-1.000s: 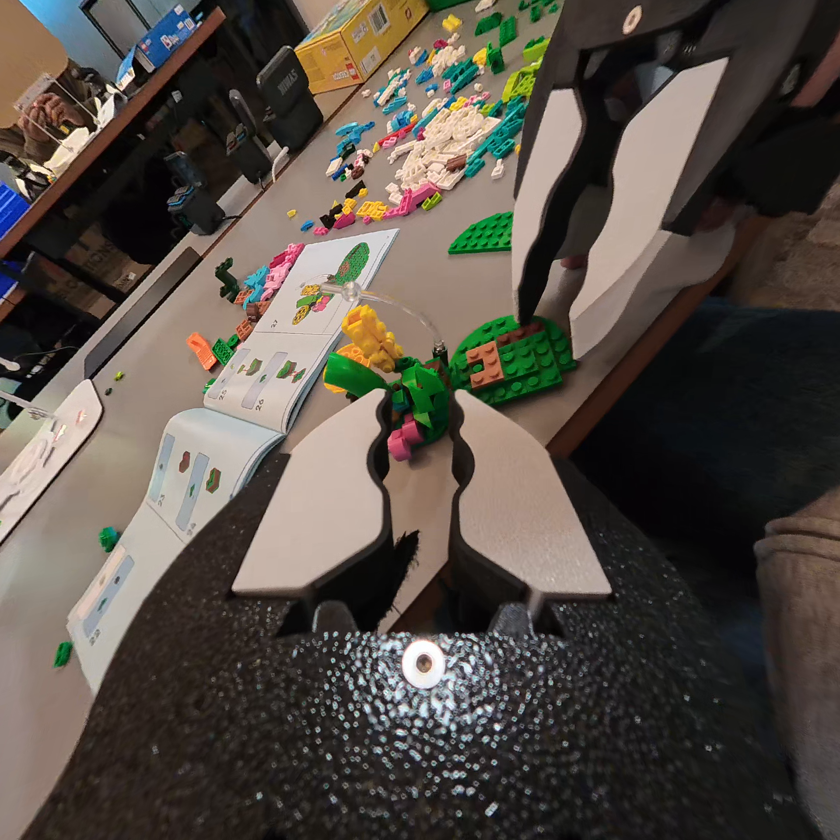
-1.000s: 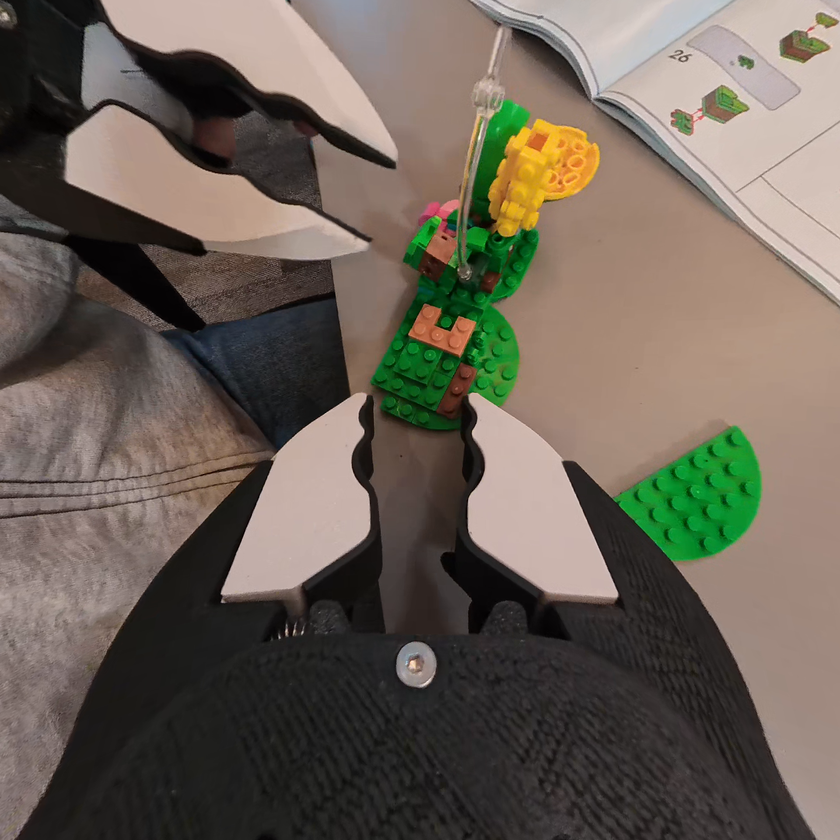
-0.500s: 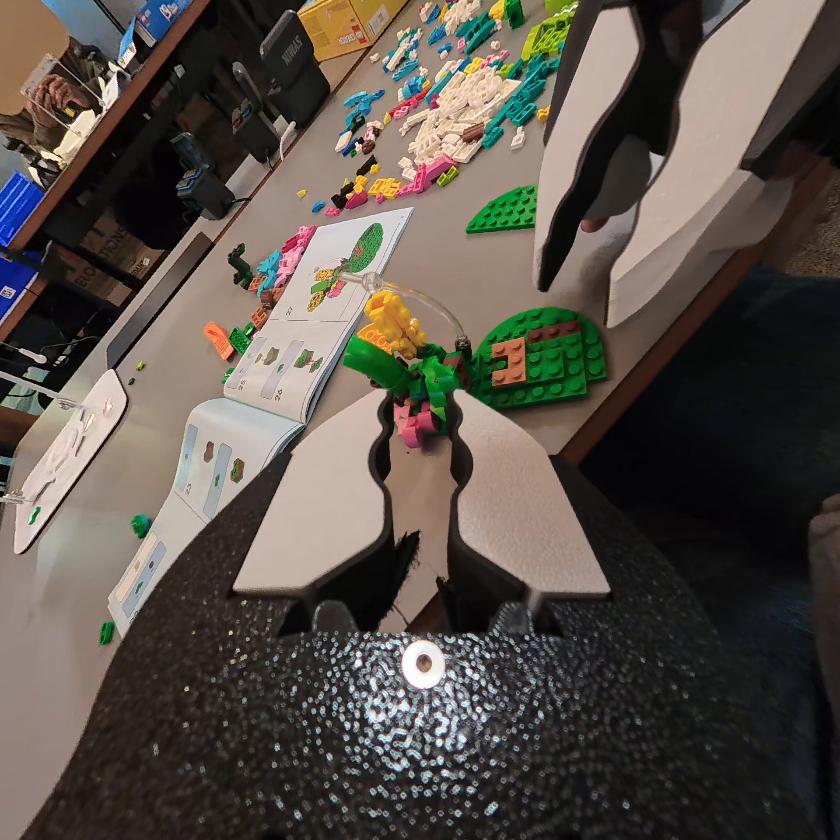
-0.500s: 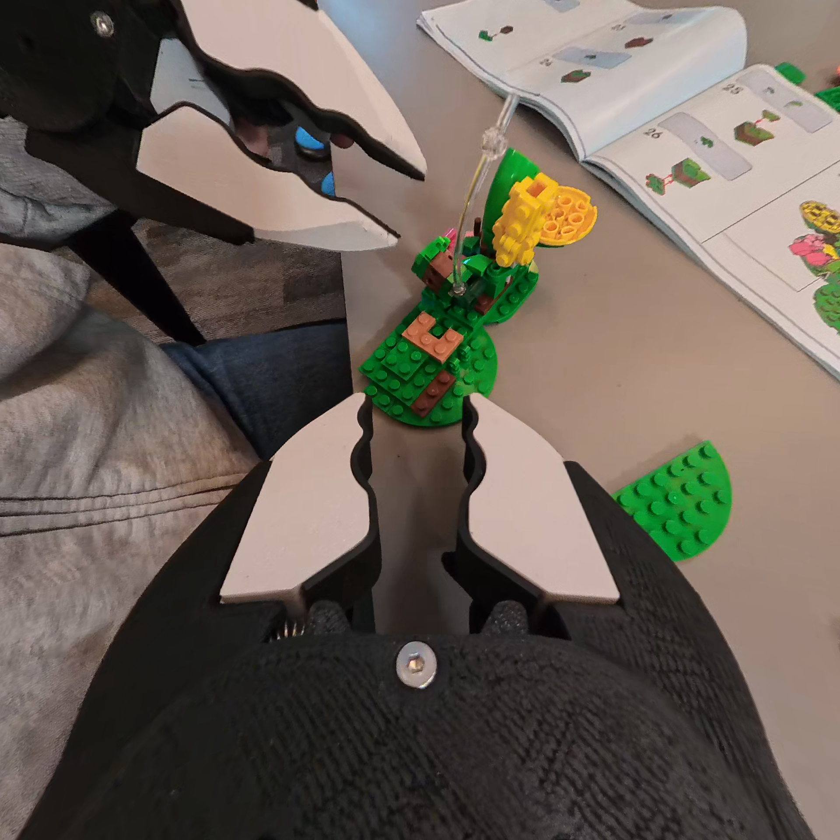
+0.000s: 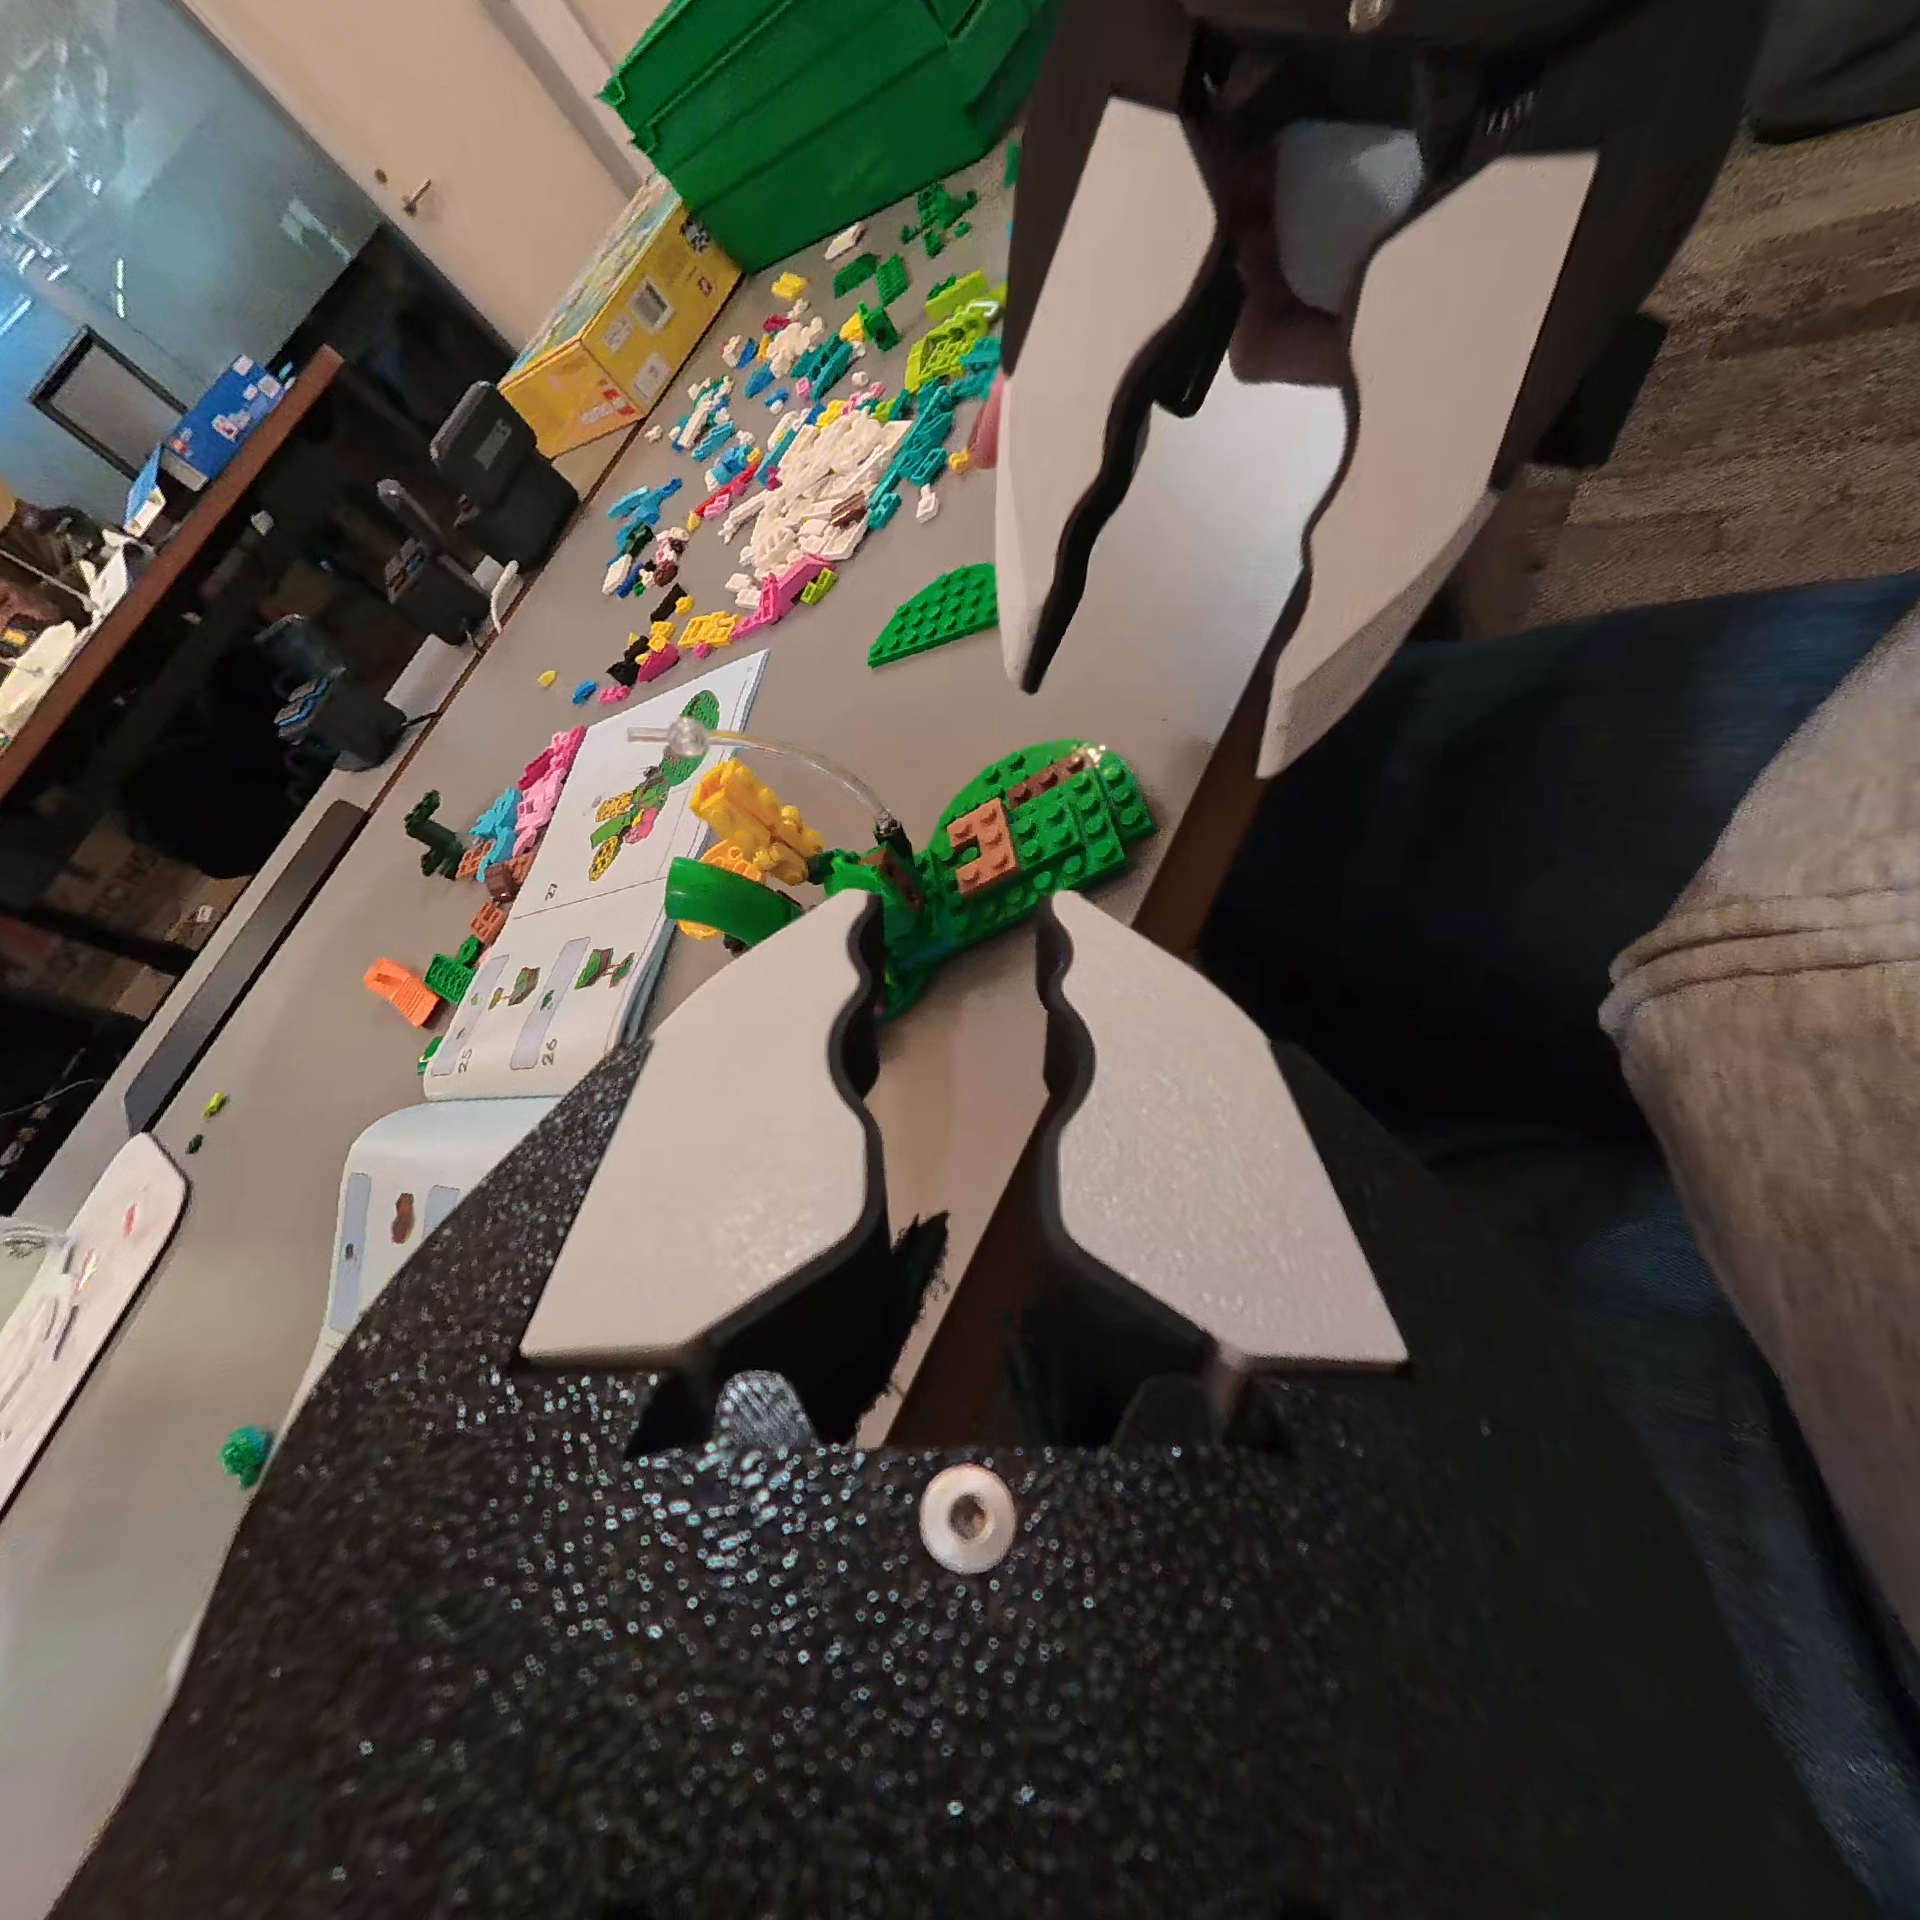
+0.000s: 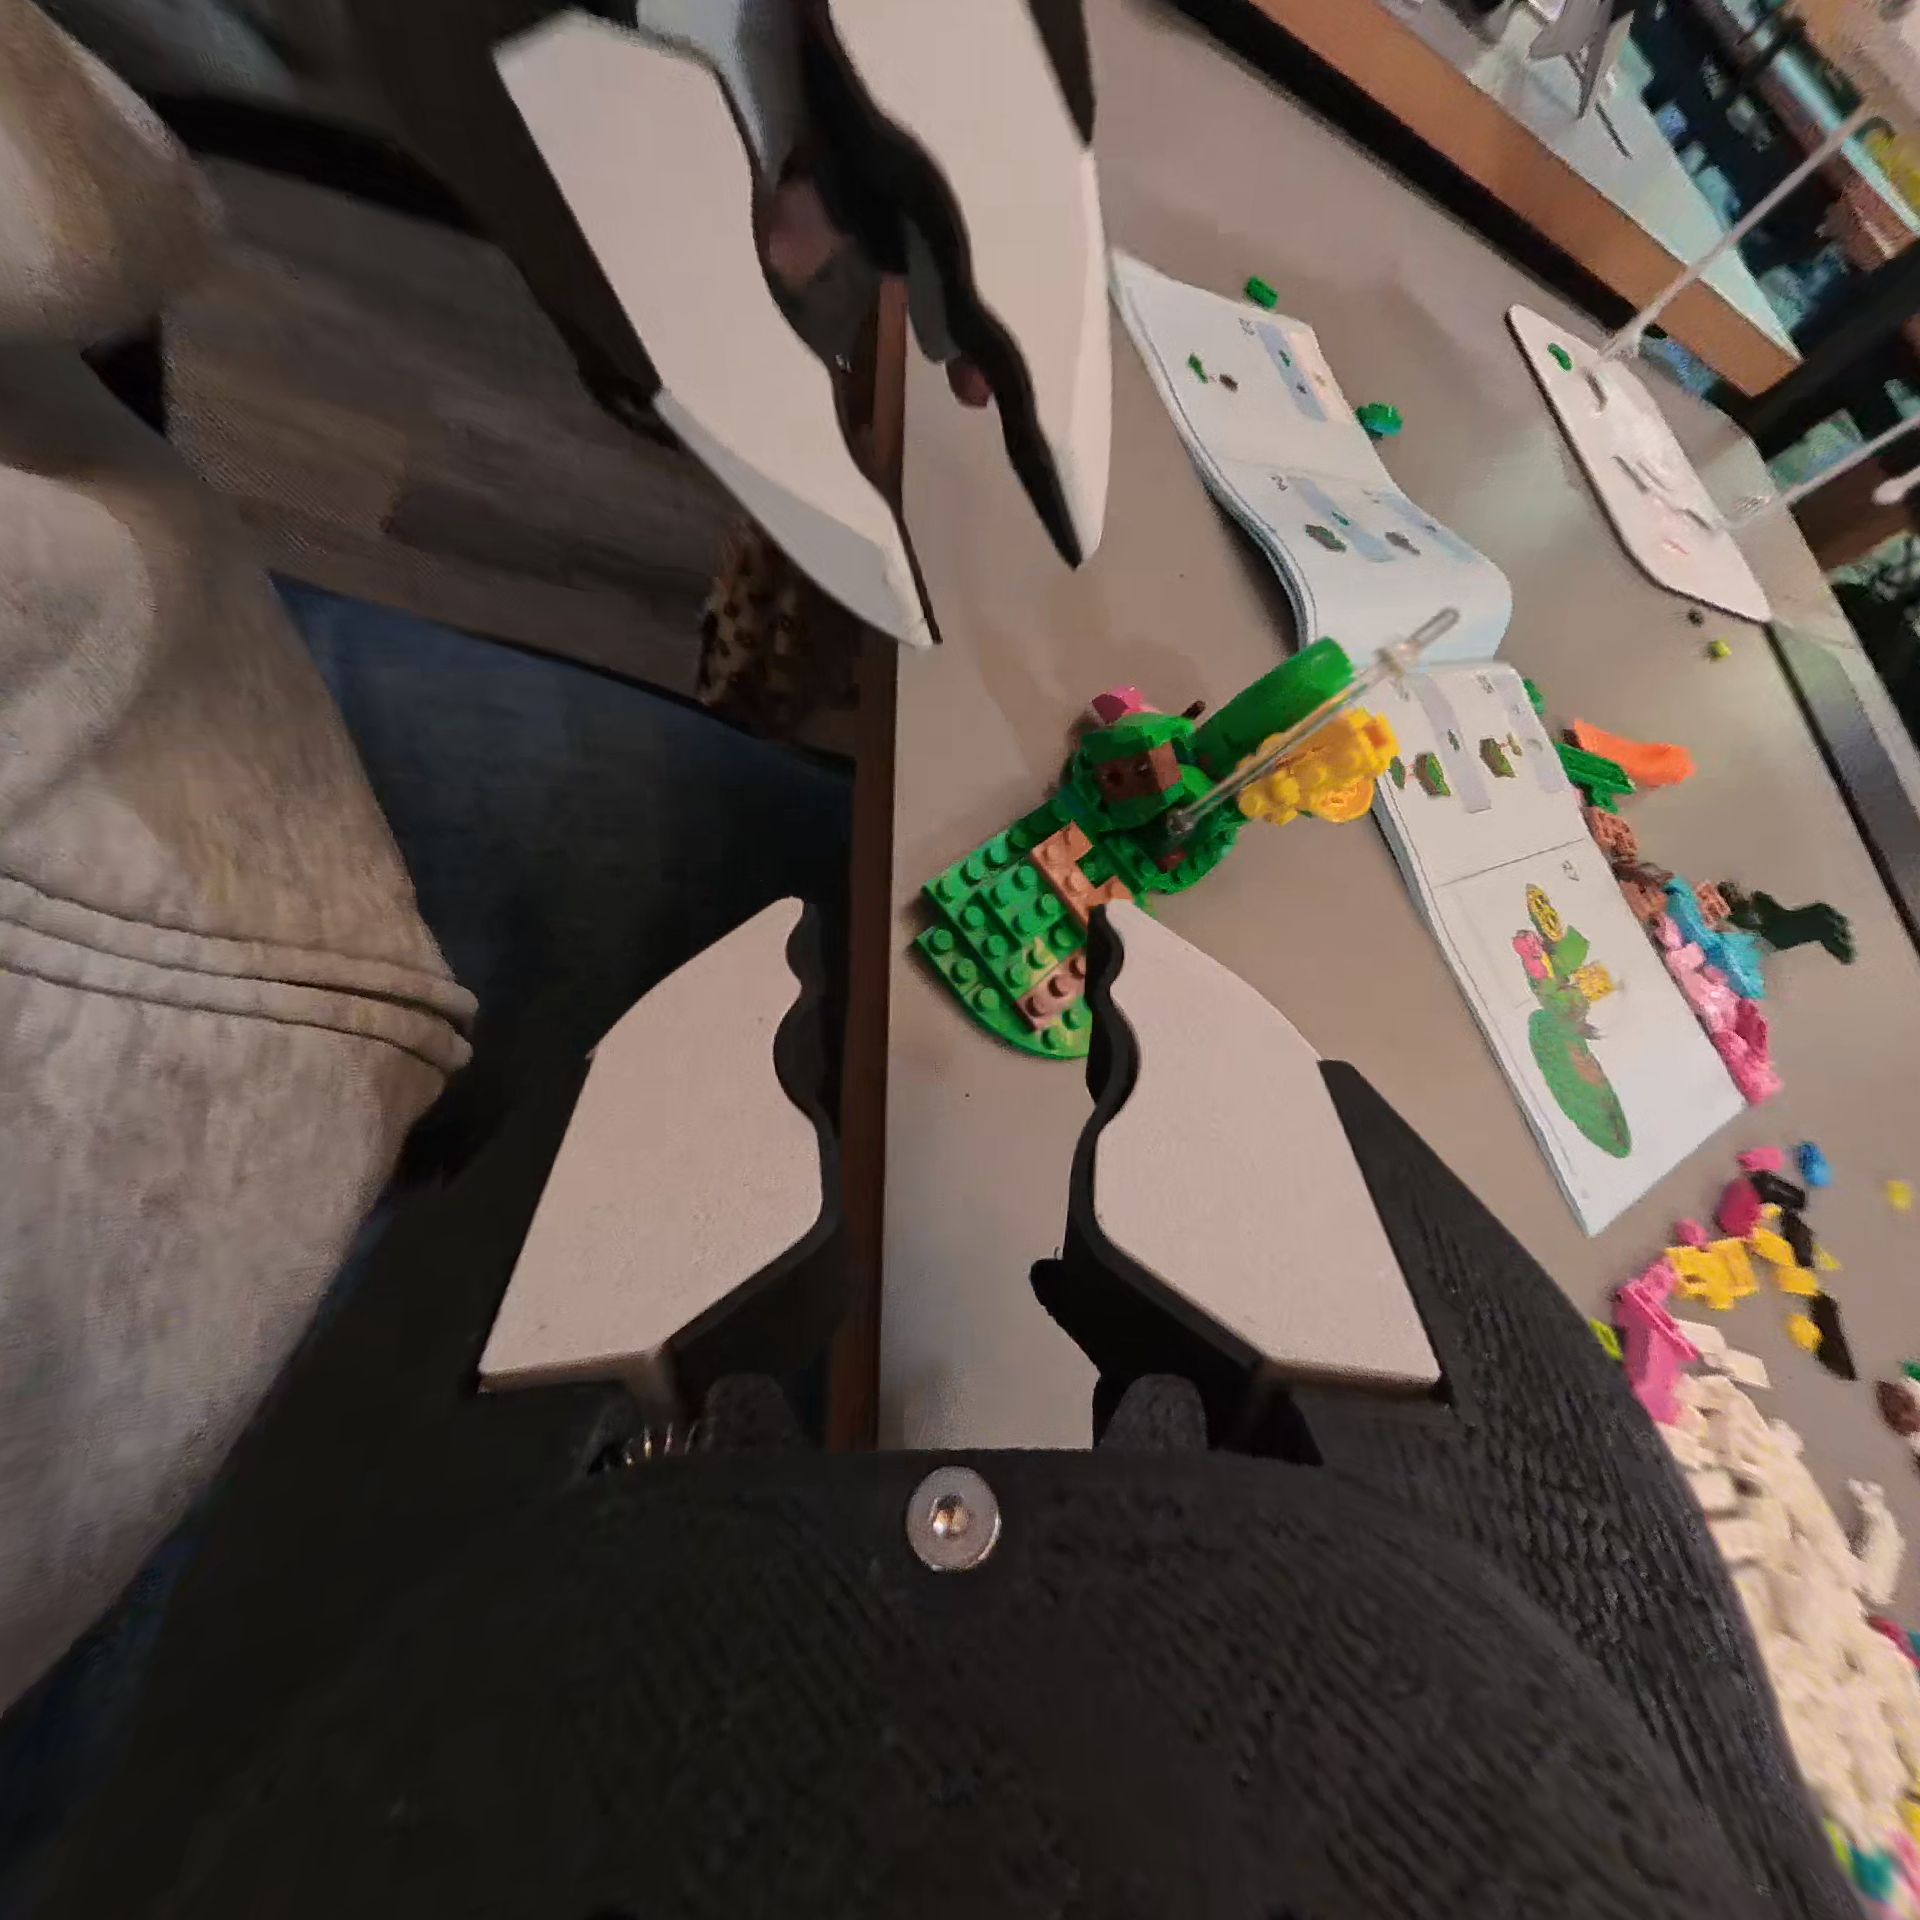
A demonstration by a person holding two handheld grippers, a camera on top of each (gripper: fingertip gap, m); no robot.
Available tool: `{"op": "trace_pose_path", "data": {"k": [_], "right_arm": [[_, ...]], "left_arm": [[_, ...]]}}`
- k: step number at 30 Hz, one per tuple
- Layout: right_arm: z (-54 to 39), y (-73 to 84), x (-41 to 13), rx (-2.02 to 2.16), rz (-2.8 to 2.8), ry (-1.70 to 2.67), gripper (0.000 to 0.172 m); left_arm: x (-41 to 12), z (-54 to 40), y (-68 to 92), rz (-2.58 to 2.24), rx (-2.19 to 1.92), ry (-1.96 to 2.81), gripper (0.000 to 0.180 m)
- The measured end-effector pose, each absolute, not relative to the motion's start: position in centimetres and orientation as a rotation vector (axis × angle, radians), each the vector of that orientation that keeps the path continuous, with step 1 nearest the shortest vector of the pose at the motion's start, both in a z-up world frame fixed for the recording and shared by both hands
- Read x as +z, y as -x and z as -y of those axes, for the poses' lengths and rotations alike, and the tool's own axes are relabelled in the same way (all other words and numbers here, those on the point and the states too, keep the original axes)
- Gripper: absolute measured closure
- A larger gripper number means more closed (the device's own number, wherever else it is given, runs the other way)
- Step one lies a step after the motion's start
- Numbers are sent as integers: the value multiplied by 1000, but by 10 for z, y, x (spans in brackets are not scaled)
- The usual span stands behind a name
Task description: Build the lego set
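Observation:
A brick model lies on the grey table near its front edge: a green half-round plate with brown bricks, a yellow flower, a green leaf and a clear curved rod. It also shows in the right wrist view. My left gripper is open and empty, and its tips are just short of the model's leaf end. It hangs above the table edge in the right wrist view. My right gripper is open and empty over the table edge beside the plate. It hangs above the model in the left wrist view.
An open instruction booklet lies left of the model. A spare green half-round plate and a heap of loose bricks lie farther along, before a yellow box and green bins. A person's leg is at the table edge. The tips of one gripper are about 6 cm away from the tips of the other. Left tips and right tips are each some 7 cm from the yellow flower. It is also in sight in the right wrist view.
Both grippers have drawn back and up from the model, which stays on the table. The right gripper's jaws have opened wider. Both views have swung to show more of the table.

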State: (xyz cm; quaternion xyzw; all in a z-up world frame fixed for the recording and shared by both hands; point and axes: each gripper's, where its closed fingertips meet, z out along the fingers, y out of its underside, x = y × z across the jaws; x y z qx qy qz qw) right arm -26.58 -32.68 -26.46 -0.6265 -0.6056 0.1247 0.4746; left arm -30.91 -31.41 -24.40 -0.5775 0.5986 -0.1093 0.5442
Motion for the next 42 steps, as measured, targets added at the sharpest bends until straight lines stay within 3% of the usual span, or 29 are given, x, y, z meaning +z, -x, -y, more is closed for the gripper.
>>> {"op": "trace_pose_path", "data": {"k": [11,15,28,33,39,42], "right_arm": [[325,276,-301,-125,1518,1648,111],[322,276,-310,-104,1497,1754,94],[352,273,-303,96,1504,1748,101],[356,267,-297,174,1470,1731,104],[339,247,-289,74,1369,1636,117],[340,246,-291,-24,1415,1547,117]], "left_arm": [[-247,331,320,-1494,-172,1291,150],[-251,336,316,-1524,-179,1269,147],[-290,342,288,-1741,-132,980,138],[-295,338,276,-1752,-17,843,143],[-290,337,264,-1730,74,742,172],[-285,337,263,-1706,92,716,174]]}}
